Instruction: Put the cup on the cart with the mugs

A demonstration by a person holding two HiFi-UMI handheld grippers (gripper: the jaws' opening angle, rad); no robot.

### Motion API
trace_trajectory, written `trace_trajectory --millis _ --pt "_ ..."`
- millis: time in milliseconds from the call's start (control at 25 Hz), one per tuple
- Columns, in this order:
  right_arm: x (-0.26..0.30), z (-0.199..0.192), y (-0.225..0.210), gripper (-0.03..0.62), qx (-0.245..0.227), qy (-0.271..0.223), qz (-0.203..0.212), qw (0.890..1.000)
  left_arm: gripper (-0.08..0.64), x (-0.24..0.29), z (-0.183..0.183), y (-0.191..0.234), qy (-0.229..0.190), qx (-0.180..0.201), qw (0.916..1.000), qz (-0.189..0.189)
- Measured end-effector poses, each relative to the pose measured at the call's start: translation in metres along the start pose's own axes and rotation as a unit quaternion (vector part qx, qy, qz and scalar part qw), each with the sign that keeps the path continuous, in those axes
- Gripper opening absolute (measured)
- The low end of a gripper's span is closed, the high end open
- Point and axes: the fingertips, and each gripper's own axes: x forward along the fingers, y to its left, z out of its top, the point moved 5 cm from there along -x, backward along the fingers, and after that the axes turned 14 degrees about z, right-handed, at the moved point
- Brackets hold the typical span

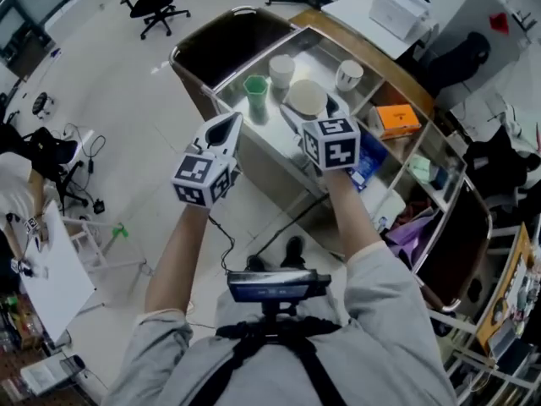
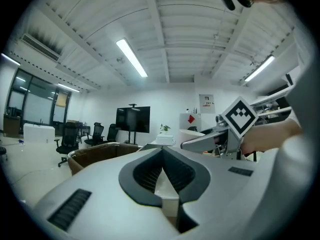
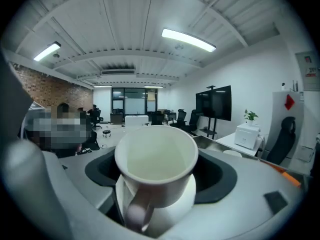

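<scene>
Over the near edge of the cart (image 1: 319,56), the right gripper (image 1: 311,105) is clenched on a white cup (image 3: 156,165). Its jaws press the two sides of the body and the handle points back toward the gripper. The cup stands upright and is empty inside. In the head view it hangs above the top shelf, between a green cup (image 1: 256,89) to the left and a white mug (image 1: 349,74) to the far right. Another white mug (image 1: 281,68) stands just beyond it. It looks not yet set down, though how high it hangs over the shelf I cannot tell.

The left gripper (image 2: 162,153) is held to the left of the cart with its jaws closed tip to tip and nothing between them.

The cup looks like glazed ceramic (stiff and smooth, so likely slippery against the pads). It is probably of moderate weight and would chip if knocked against the neighbouring mugs or the metal shelf. The hold across the body seems the sound one, since the walls will not give under pressure. The handle is too narrow to steady the cup. Setting it down probably calls for a flat landing in the bare gap on the shelf, and for the jaws to open only once the base rests.
</scene>
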Motion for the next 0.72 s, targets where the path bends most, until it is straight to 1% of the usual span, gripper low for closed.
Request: trace_trajectory --millis 80,160,400,720 --pt "0.01 -0.001 -0.018 0.428 0.005 0.01 -0.021 1.0 0.006 0.017 0.002 -0.003 0.002 -0.002 1.0 -0.005" --pt "0.02 -0.003 -0.032 0.428 0.01 0.022 -0.031 0.999 0.006 0.031 0.003 -0.006 0.005 -0.003 1.0 -0.007" --pt "0.051 -0.019 -0.06 0.428 0.029 0.054 -0.043 0.997 0.006 0.058 -0.001 -0.013 0.014 -0.001 0.9999 -0.006" --pt "0.082 -0.04 -0.081 0.428 0.07 0.086 -0.058 0.992 0.006 0.067 -0.008 -0.013 0.02 -0.004 0.9998 -0.001"
